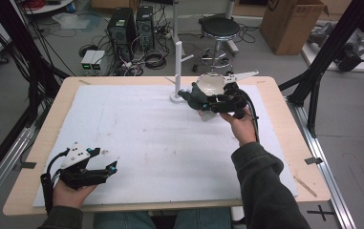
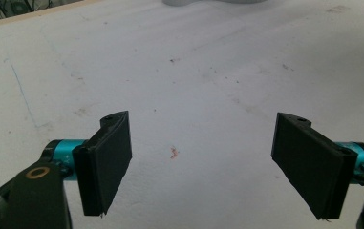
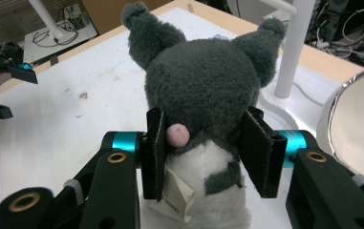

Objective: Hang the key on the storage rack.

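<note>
A white stand [image 1: 177, 71] rises beside a bowl [image 1: 211, 85].

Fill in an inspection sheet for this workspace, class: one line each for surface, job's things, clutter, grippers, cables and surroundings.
Surface: white mat on a wooden table, lightly stained.
Job's things: grey and white plush toy, held clear of the mat beside a white bowl.
Clutter: white stand at the mat's far edge.
Grippers: right gripper shut on the plush toy; left gripper open over bare mat.
Cables: one black cable trails from each gripper.
Surroundings: computer towers, stool, cardboard box, loose floor cables.
</note>
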Available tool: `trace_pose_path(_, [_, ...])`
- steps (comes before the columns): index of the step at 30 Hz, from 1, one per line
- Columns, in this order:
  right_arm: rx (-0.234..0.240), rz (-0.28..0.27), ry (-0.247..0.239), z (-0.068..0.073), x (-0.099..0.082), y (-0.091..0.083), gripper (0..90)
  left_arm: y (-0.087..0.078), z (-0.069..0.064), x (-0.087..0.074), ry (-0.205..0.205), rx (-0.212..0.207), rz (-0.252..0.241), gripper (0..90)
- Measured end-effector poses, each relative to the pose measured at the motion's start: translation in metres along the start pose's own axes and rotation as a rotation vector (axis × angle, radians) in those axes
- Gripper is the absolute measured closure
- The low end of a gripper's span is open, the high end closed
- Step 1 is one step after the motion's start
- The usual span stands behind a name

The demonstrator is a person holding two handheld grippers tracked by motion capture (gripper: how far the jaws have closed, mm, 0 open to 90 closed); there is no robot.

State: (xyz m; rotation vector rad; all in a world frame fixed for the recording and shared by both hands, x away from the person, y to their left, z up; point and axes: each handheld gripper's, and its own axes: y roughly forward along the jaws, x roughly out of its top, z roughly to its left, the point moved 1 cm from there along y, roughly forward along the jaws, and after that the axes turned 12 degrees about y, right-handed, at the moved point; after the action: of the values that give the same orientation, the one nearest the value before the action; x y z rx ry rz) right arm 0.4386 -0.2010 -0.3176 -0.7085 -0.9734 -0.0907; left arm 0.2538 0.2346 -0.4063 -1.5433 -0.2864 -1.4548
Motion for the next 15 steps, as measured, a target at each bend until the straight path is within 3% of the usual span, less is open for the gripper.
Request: trace_pose_path(15, [0.006,-0.031,-0.011,0.004,0.021,-0.001,56.5,-0.001,0.001,0.000,-0.001,0.002,-0.004,21.8])
